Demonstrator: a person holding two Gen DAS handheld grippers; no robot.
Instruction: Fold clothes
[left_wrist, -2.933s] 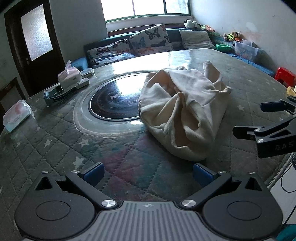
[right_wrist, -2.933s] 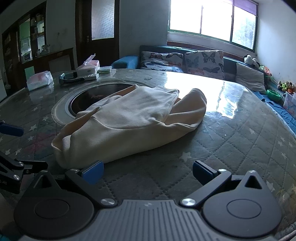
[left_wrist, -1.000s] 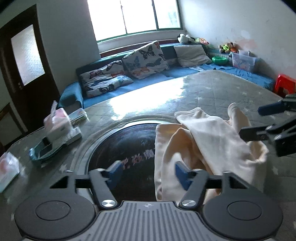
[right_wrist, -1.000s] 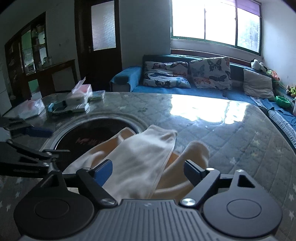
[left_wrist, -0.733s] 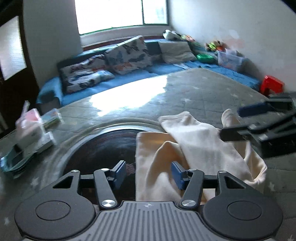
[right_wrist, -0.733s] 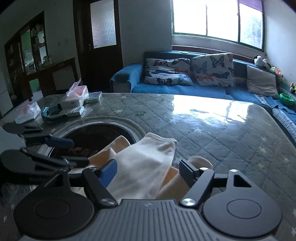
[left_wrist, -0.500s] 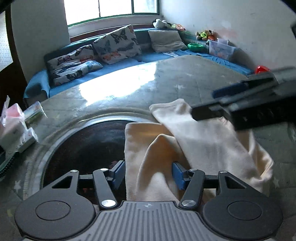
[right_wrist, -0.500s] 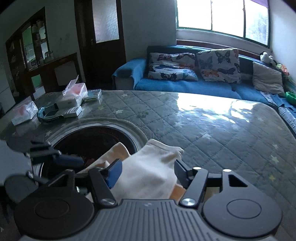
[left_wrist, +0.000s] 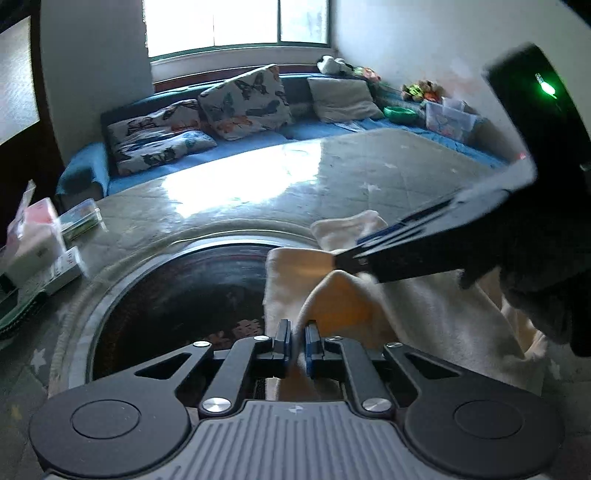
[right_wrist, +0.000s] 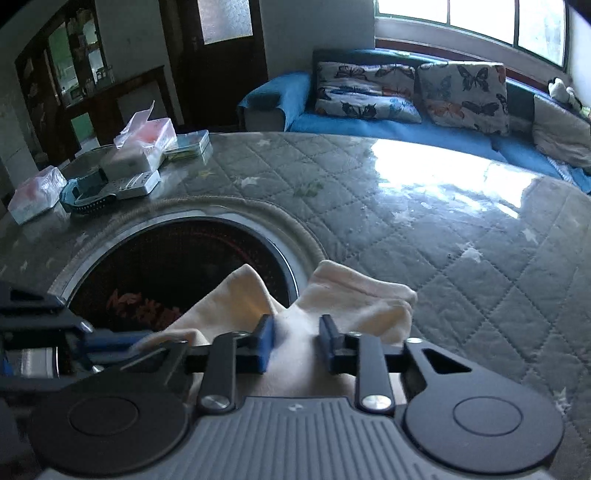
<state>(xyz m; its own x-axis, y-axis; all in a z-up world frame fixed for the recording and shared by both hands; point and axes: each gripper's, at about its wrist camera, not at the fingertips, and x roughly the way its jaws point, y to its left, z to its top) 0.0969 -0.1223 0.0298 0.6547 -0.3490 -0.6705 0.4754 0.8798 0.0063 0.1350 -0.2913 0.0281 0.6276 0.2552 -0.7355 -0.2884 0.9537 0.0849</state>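
Note:
A cream garment (left_wrist: 424, 325) lies bunched on the quilted table (right_wrist: 443, 221), partly over a black round inset (left_wrist: 177, 295). In the left wrist view my left gripper (left_wrist: 297, 345) is shut on a raised fold at the garment's left edge. My right gripper (left_wrist: 351, 253) reaches in from the right, blurred, just above the cloth. In the right wrist view my right gripper (right_wrist: 296, 343) is shut on a thick bunch of the garment (right_wrist: 362, 299), near a cuff-like end. The left gripper's fingers (right_wrist: 110, 338) show blurred at the lower left.
A tissue box (right_wrist: 144, 147), a teal device (right_wrist: 88, 192) and a plastic pack (right_wrist: 33, 192) sit at the table's far left. A blue sofa (right_wrist: 369, 122) with butterfly cushions runs behind the table. Quilted surface lies bare to the right of the garment.
Both grippers moved forward over the garment from open and narrowed onto the cloth. The right gripper swung in close across the left wrist view.

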